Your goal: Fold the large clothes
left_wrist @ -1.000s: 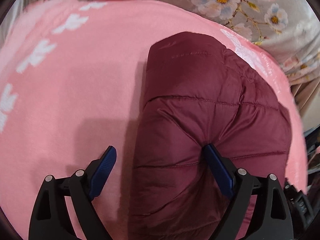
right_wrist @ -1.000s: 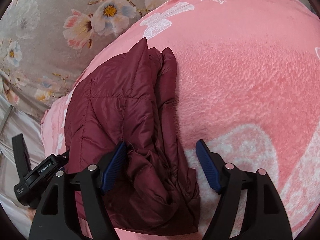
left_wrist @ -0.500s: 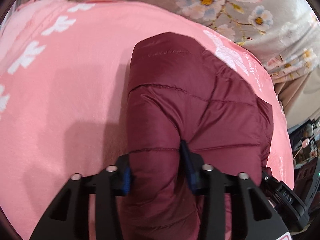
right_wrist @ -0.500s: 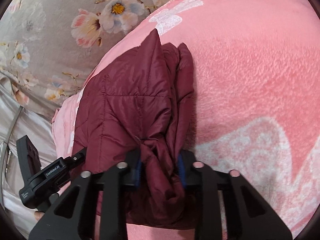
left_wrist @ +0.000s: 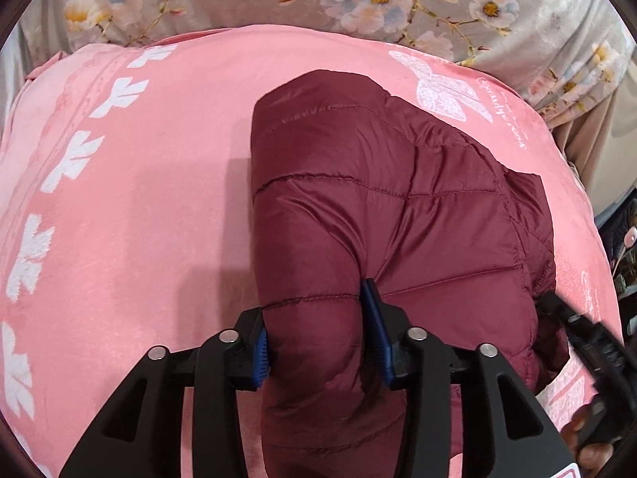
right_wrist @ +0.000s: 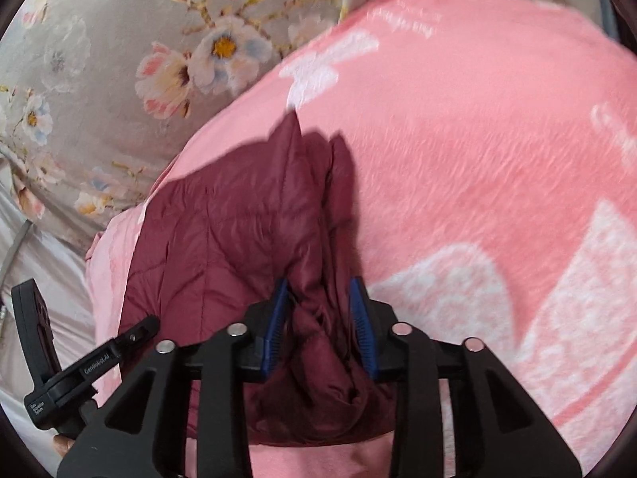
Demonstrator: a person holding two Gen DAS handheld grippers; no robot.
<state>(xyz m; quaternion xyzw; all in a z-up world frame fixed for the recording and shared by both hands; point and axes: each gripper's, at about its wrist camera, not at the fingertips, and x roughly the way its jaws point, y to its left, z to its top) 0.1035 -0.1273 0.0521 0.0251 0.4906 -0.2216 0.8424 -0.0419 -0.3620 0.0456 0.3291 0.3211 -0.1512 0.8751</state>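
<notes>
Left wrist view: left gripper (left_wrist: 322, 336) clamped on the near edge of the maroon jacket (left_wrist: 398, 207), jaws lately eased slightly wider, padding bunched between; jacket lying half folded on the pink blanket (left_wrist: 139, 199), presumably gripped for lifting into the next fold. Underside hidden.

Right wrist view: right gripper (right_wrist: 320, 328) likewise pinching gathered jacket folds (right_wrist: 247, 231); motion-blurred, layers indistinct, bottom edge cut off.

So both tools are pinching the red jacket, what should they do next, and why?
Probably lift together and carry the near edge toward the far end. The left tool and right tool each clamp a puffy fold of the jacket, whose far part still lies on the pink blanket.
</notes>
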